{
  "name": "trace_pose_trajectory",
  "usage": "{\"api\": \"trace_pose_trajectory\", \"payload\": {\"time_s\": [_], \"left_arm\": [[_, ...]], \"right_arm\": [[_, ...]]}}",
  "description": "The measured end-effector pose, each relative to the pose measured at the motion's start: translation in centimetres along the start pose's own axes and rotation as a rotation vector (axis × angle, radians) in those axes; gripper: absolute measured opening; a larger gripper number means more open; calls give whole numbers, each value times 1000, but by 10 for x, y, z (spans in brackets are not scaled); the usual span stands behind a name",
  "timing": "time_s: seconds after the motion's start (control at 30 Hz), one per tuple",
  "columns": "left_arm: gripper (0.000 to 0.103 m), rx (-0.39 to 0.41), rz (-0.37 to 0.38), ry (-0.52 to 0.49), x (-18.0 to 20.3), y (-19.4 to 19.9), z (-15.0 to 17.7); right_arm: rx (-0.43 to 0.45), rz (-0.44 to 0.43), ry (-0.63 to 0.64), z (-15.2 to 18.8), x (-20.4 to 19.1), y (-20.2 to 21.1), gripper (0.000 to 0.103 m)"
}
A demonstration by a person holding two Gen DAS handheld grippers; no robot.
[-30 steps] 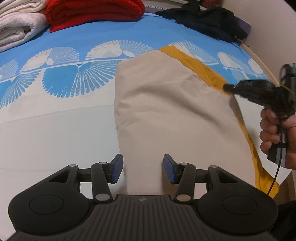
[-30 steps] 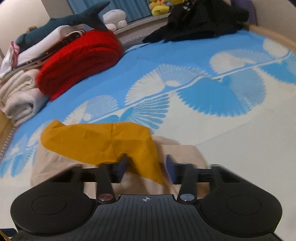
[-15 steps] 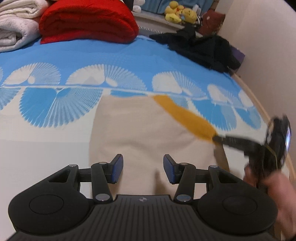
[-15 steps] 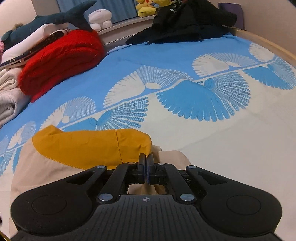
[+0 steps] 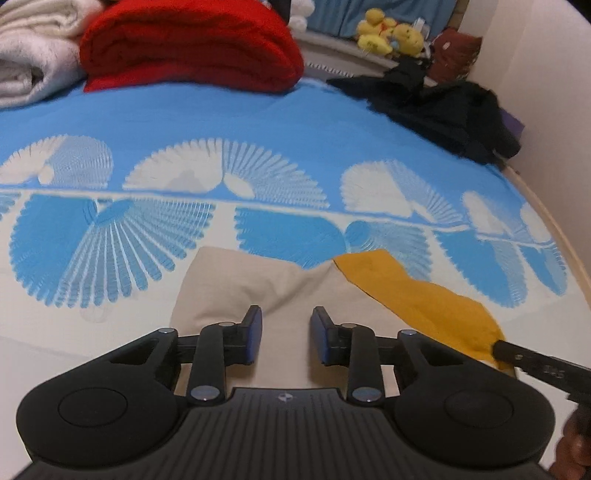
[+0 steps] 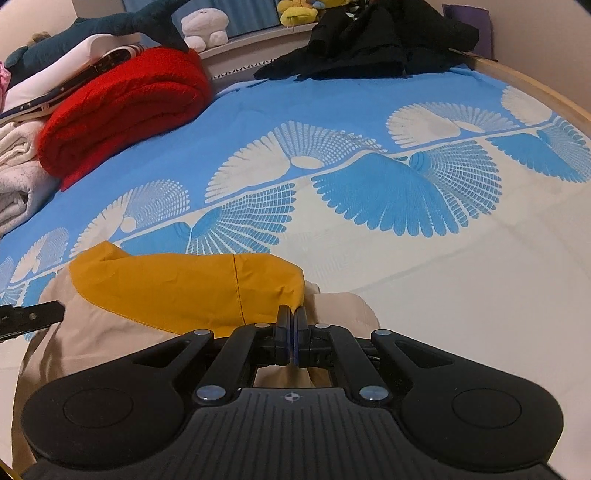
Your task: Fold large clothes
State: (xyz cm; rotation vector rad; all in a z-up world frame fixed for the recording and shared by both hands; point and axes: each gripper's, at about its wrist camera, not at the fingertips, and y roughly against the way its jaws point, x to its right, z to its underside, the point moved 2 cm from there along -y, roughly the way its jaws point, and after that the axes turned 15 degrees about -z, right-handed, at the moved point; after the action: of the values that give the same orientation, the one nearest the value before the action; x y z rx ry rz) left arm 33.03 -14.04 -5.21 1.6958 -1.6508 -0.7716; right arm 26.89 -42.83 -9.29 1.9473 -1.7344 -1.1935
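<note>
A beige garment [image 5: 258, 291] with a mustard-yellow part [image 5: 417, 302] lies on the blue and white bedspread [image 5: 258, 147]. My left gripper [image 5: 286, 334] is open and empty, just above the beige cloth. My right gripper [image 6: 294, 332] is shut on the edge of the yellow part [image 6: 177, 288], which is lifted and folded over the beige cloth [image 6: 92, 354]. The right gripper's tip shows in the left wrist view [image 5: 517, 360], pinching the yellow cloth. The tip of my left gripper [image 6: 33, 315] shows at the left edge of the right wrist view.
A folded red blanket [image 5: 192, 44] and white towels [image 5: 33, 59] lie at the back left. A heap of black clothes [image 5: 443, 107] lies at the back right by the wall. Plush toys [image 6: 299, 11] sit on the ledge. The wooden bed edge [image 6: 535, 88] runs along the right.
My right gripper closed on the yellow edge and pulled it back toward me, folding it over the beige cloth. My left gripper stayed open and drew back toward the garment's near end.
</note>
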Motion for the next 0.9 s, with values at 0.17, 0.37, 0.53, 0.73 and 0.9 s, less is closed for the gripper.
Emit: {"api": "trace_pose_trajectory", "payload": {"time_s": [0.17, 0.37, 0.53, 0.73, 0.9], "left_arm": [[23, -16, -11, -28, 1, -20, 7], [34, 4, 48, -51, -10, 5, 2], [46, 72, 154, -48, -40, 77, -8], [46, -113, 336, -267, -46, 117, 47], [48, -172, 232, -636, -30, 119, 118]], "right_arm": [[-31, 12, 3, 1, 0, -10, 0], [-72, 41, 22, 5, -3, -16, 3], [62, 48, 84, -4, -19, 28, 5], [55, -218, 177, 19, -48, 93, 5], [-293, -65, 316, 93, -50, 73, 5]]}}
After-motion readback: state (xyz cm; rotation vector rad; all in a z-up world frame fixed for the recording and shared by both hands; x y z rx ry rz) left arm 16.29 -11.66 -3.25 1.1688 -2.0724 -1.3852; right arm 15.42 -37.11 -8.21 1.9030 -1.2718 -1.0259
